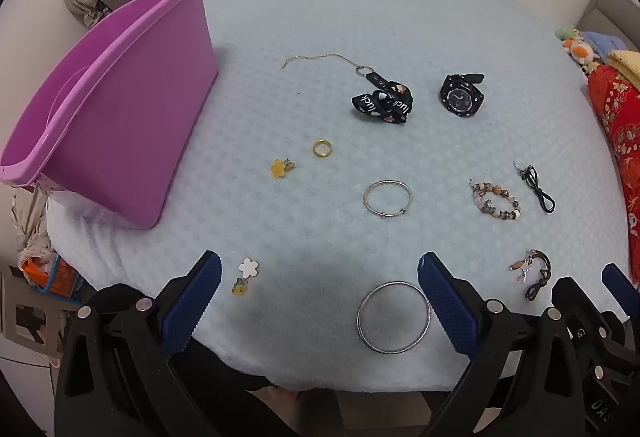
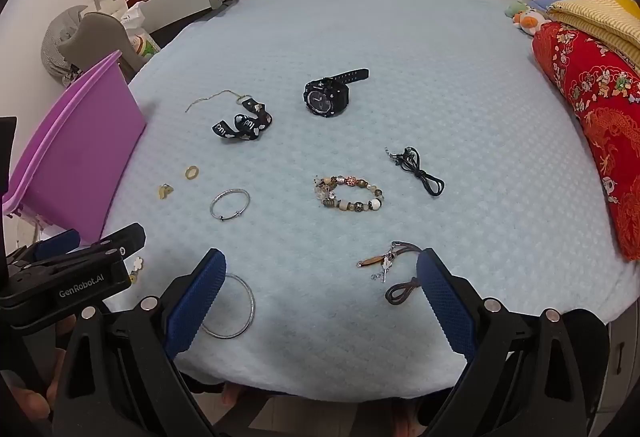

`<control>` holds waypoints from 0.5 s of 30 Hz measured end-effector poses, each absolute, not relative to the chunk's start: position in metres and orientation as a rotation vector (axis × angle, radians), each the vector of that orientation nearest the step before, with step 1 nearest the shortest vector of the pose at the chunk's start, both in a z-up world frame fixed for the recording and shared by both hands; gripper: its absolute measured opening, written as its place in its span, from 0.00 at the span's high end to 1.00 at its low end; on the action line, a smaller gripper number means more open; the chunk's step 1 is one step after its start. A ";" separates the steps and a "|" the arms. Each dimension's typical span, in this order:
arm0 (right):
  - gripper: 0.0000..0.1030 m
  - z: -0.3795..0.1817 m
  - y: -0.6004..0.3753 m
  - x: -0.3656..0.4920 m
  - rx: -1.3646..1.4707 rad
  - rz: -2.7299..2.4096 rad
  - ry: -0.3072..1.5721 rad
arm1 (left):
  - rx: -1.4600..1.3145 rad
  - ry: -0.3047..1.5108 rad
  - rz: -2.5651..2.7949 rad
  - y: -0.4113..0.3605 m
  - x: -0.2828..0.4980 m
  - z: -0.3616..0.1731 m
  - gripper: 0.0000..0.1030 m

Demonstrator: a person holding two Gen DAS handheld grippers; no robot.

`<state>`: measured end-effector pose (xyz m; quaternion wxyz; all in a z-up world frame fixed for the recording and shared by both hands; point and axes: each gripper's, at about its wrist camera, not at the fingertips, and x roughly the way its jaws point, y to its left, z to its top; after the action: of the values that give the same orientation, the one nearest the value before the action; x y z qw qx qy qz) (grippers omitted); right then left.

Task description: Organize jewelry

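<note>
The bed (image 1: 320,17), under a pale blue quilt, is carrying everything, and its near edge is curving just under both claws. The purple bin (image 1: 120,117) is sitting at the bed's left edge; the left view is showing its open inside, while the right view is catching only its outer wall (image 2: 80,157). The red blanket (image 2: 592,109) is lining the right edge, shown fuller in the right view. Open quilt is lying beyond the watch (image 1: 462,95) and the ribbon (image 1: 382,103).

The left claw (image 1: 320,301) is standing wide with nothing in it, the large bangle (image 1: 394,323) lying between its fingers. The right claw (image 2: 320,297) is gaping wide too, empty, the brown cord (image 2: 400,277) near its right finger.

The bead bracelet (image 2: 350,193), small bangle (image 1: 387,197), black cord (image 2: 420,171), gold ring (image 1: 322,148) and yellow charm (image 1: 282,167) are lying well apart mid-bed. The white flower charm (image 1: 246,275) is showing whole only in the left view.
</note>
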<state>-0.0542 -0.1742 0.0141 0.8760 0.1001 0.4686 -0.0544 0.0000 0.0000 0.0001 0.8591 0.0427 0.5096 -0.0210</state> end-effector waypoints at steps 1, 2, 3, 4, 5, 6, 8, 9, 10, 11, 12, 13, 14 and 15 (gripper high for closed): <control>0.11 0.014 -0.174 -0.054 0.211 -0.113 0.978 | 0.093 1.069 -0.045 0.000 0.000 0.000 0.06; 0.11 0.014 -0.174 -0.054 0.213 -0.111 0.978 | 0.092 1.070 -0.047 0.000 0.000 0.000 0.06; 0.11 0.014 -0.174 -0.054 0.212 -0.112 0.977 | 0.091 1.072 -0.048 0.000 0.000 0.000 0.06; 0.11 0.014 -0.174 -0.054 0.212 -0.112 0.977 | 0.092 1.071 -0.048 0.000 0.000 0.000 0.06; 0.11 0.014 -0.174 -0.054 0.211 -0.112 0.978 | 0.092 1.070 -0.047 0.000 0.000 0.000 0.06; 0.11 0.014 -0.174 -0.054 0.212 -0.111 0.979 | 0.091 1.070 -0.049 -0.001 0.000 0.000 0.06; 0.11 0.014 -0.174 -0.055 0.213 -0.111 0.978 | 0.093 1.069 -0.048 -0.001 0.000 0.000 0.06; 0.11 0.014 -0.174 -0.055 0.213 -0.110 0.978 | 0.091 1.069 -0.048 0.000 0.000 0.000 0.06; 0.11 0.014 -0.175 -0.055 0.213 -0.110 0.978 | 0.090 1.068 -0.048 -0.001 0.000 0.000 0.06; 0.11 0.015 -0.175 -0.055 0.214 -0.110 0.978 | 0.089 1.068 -0.050 0.000 0.000 0.000 0.06; 0.11 0.015 -0.176 -0.055 0.214 -0.110 0.977 | 0.089 1.068 -0.050 0.005 0.002 0.002 0.06; 0.11 0.015 -0.177 -0.055 0.215 -0.111 0.977 | 0.088 1.068 -0.050 0.005 0.002 0.003 0.06; 0.11 0.016 -0.178 -0.056 0.215 -0.110 0.977 | 0.089 1.067 -0.049 0.004 0.002 0.003 0.06; 0.11 0.016 -0.178 -0.056 0.216 -0.110 0.977 | 0.090 1.067 -0.049 0.004 0.002 0.002 0.06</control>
<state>-0.0558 -0.1780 0.0162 0.8759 0.1034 0.4683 -0.0526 0.0019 0.0038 0.0024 0.8599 0.0429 0.5082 -0.0232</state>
